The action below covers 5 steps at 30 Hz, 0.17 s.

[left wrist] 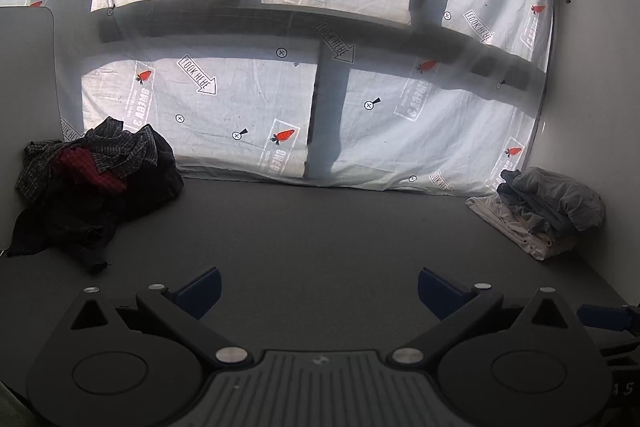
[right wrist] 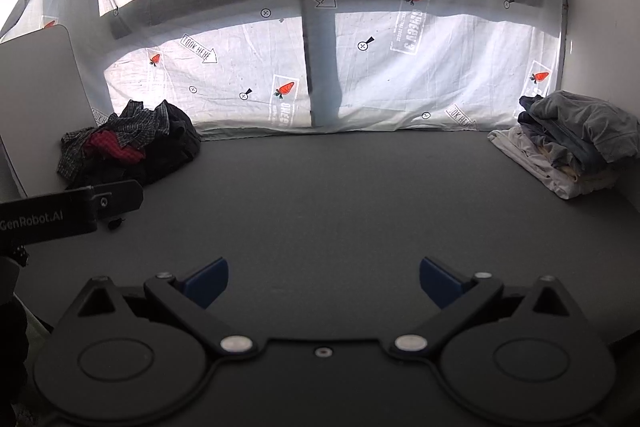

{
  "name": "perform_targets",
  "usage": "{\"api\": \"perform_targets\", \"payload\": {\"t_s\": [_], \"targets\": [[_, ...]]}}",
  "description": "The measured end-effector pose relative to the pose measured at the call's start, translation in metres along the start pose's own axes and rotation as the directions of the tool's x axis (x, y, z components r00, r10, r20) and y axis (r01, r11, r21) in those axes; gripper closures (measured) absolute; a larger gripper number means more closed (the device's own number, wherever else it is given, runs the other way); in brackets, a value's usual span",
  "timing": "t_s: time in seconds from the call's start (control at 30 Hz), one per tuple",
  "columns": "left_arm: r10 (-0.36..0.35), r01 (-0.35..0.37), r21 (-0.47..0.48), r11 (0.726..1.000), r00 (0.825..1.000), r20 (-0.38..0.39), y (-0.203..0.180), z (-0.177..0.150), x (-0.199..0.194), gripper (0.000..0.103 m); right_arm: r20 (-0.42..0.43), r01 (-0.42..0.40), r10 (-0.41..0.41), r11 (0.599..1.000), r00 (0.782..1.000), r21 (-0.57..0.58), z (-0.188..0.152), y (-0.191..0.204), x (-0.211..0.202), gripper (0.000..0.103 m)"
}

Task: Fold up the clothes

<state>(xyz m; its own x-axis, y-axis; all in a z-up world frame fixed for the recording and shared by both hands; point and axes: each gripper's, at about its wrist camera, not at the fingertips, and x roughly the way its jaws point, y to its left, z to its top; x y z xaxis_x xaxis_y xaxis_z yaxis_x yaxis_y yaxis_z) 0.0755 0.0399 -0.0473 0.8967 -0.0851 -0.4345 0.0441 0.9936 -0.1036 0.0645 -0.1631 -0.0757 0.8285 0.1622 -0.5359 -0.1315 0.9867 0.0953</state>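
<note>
Both left tongs [left wrist: 318, 287] and right tongs [right wrist: 324, 277] spread, empty. Tangled heap [left wrist: 96, 187] far-left, possibly interlocked: lifting one garment may drag others.

Left gripper [left wrist: 318, 289], right gripper [right wrist: 324, 279]: black bodies, blue fingers [right wrist: 208, 281], silver round screws, white "GenRobot.AI" marking on side.

You read "GenRobot.AI" on left gripper [right wrist: 120, 199] body, right wrist view. "LOOK HERE" arrows repeat across printed sheet [right wrist: 400, 75] behind bench, mirrored in left wrist view. Carrot labels' text unreadable.
</note>
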Motion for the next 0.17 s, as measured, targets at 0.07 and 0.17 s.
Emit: {"api": "perform_targets", "payload": {"t_s": [0.07, 0.17], "targets": [[0.002, -0.002, 0.003, 1.0, 1.0, 0.002, -0.0003, 0.0009, -0.0011, 0.0, 0.003, -0.002, 0.002, 1.0, 1.0, 0.003, -0.0002, 0.0002, -0.0007, 0.0], [0.001, -0.001, 0.003, 1.0, 1.0, 0.007, 0.0001, 0.0022, -0.0024, 0.0, 0.007, -0.006, 0.006, 1.0, 1.0, 0.002, 0.0004, -0.0003, -0.0011, 0.0]]}}
